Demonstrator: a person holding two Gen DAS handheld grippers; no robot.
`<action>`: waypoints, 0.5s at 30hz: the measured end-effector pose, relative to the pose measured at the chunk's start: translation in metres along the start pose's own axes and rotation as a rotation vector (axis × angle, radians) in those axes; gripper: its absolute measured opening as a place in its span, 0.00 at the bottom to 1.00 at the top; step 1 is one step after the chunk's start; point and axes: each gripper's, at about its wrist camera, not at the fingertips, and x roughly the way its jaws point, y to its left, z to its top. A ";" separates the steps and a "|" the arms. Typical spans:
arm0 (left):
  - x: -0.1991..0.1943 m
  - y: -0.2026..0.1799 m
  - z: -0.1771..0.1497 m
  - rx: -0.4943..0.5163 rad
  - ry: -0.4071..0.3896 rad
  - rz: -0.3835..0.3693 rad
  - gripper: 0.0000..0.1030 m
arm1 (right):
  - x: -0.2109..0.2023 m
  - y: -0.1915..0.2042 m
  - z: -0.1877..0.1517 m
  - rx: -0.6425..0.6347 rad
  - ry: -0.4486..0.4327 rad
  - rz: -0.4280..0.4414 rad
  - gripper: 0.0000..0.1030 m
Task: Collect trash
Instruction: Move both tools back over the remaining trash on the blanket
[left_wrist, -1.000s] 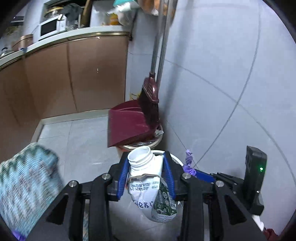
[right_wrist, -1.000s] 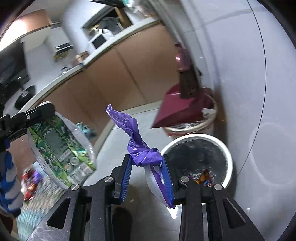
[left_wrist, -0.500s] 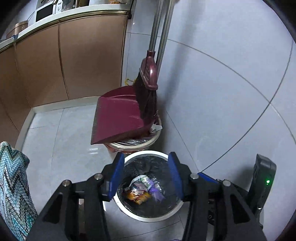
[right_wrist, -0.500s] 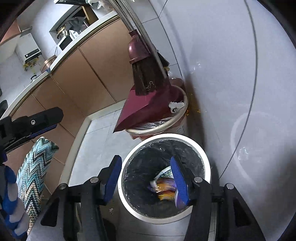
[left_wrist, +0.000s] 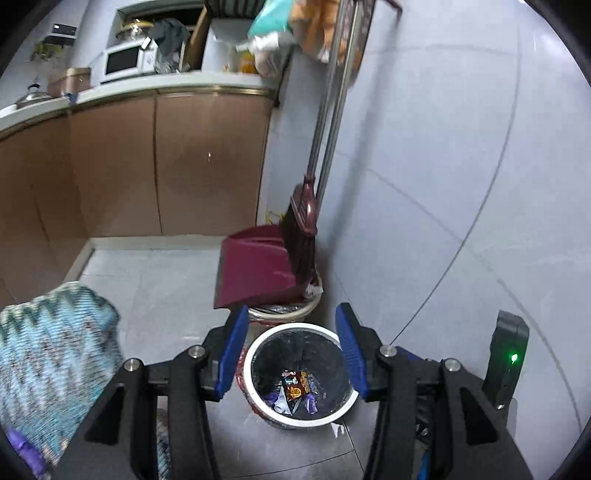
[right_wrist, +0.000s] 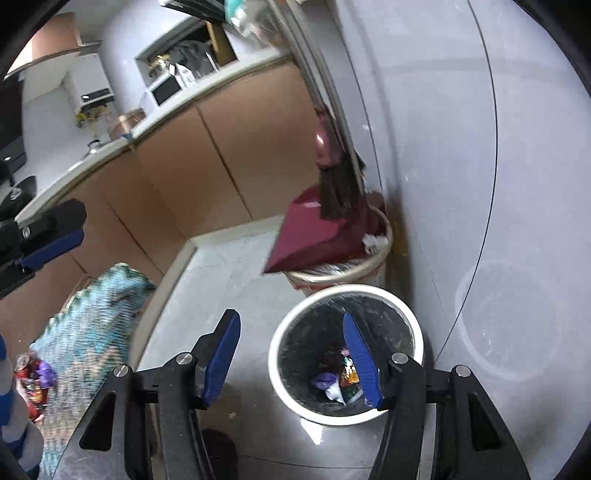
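Trash (left_wrist: 293, 391) now lies in the bin (left_wrist: 255, 354); both grippers' fingers (left_wrist: 232, 354) have released, empty.

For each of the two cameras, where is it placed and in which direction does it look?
Left wrist: on the left gripper, facing down at the white trash bin; its open blue fingers show.
Right wrist: on the right gripper, facing down beside the bin; its open fingers and the left gripper show.
Shared: bin, maroon dustpan, broom.

Grey tiled wall (left_wrist: 424, 155), brown cabinets (left_wrist: 147, 166), pale floor tiles (left_wrist: 162, 280)
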 end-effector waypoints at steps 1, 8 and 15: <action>-0.012 0.002 0.000 -0.001 -0.010 0.003 0.46 | -0.011 0.009 0.001 -0.011 -0.014 0.002 0.54; -0.108 0.014 -0.015 0.013 -0.093 0.067 0.54 | -0.083 0.068 0.007 -0.098 -0.104 0.065 0.57; -0.190 0.040 -0.048 0.009 -0.148 0.127 0.54 | -0.133 0.129 -0.006 -0.176 -0.149 0.144 0.58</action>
